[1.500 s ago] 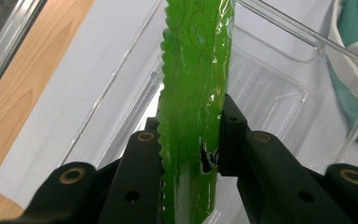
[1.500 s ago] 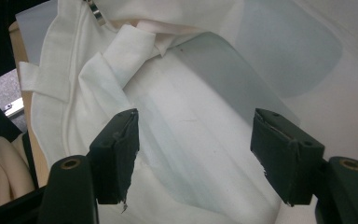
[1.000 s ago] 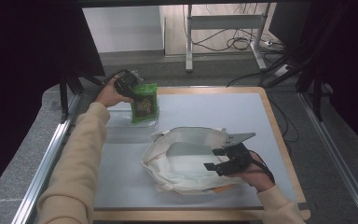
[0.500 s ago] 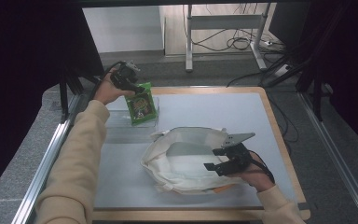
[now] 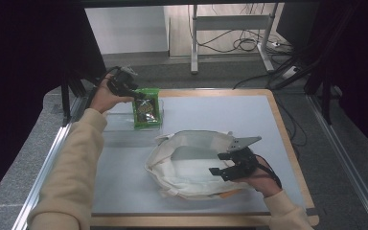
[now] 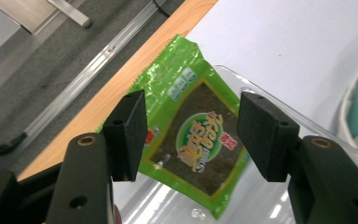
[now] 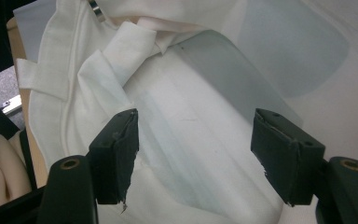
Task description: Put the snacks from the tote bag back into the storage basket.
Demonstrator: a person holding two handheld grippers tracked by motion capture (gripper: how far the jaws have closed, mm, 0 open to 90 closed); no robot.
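Note:
A green snack packet (image 5: pixel 147 108) (image 6: pixel 191 140) rests in a clear plastic tray (image 5: pixel 120 122) (image 6: pixel 228 74) at the table's far left. My left gripper (image 5: pixel 138 94) (image 6: pixel 191 126) hovers just above and behind it. Its jaws have just been opening; they stand apart, and the packet lies below them untouched. A white cloth bag (image 5: pixel 187 167) (image 7: pixel 191 93) lies open near the front of the table. My right gripper (image 5: pixel 220 164) (image 7: pixel 196 140) is held over the bag's right side, open, with nothing between its pads.
The table (image 5: pixel 211 115) has a wooden rim and a pale grey-blue top. Metal rails (image 5: pixel 52 153) run along its left side. Cables and a desk frame (image 5: pixel 230 28) stand on the floor beyond the far edge.
The left gripper has let go of the green packet and drawn back up and to the left. The packet now lies in the clear tray. The right gripper has not moved.

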